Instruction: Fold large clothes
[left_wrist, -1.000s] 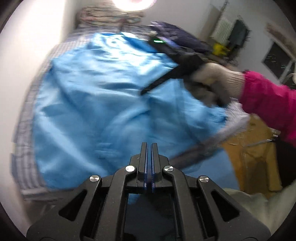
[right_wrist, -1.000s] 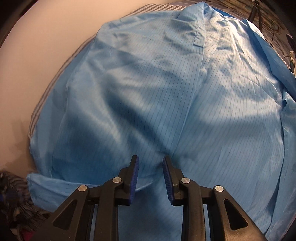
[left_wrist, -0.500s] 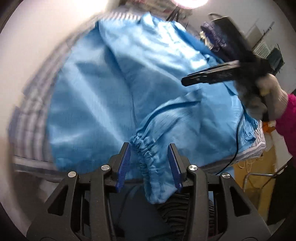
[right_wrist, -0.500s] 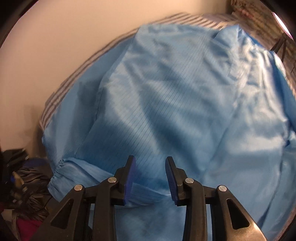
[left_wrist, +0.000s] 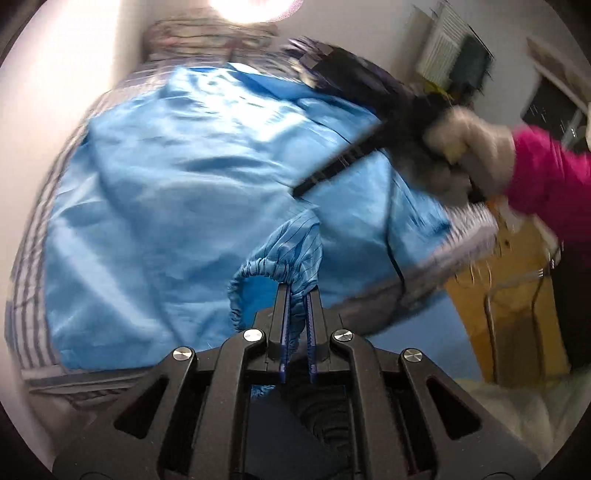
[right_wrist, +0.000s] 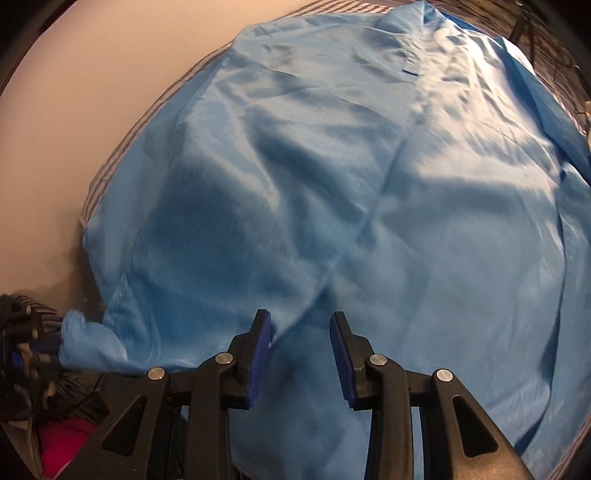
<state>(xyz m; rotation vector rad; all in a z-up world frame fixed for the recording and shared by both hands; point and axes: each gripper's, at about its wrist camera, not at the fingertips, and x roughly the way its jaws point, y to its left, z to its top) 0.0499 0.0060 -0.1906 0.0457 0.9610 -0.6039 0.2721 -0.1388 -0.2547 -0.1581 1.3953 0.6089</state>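
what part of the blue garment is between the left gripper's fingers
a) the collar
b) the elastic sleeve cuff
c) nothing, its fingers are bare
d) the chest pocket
b: in the left wrist view the left gripper is closing on the gathered elastic cuff of the blue garment, bunched between its blue pads.

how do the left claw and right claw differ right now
The left claw is closing on the gathered cuff of the blue coat, with fabric between its pads; the right claw stands open with nothing between its pads. The left claw has the cuff raised off the coat; the right claw hangs over flat fabric, in a gloved hand. Both are black with blue pads and point down at the coat.
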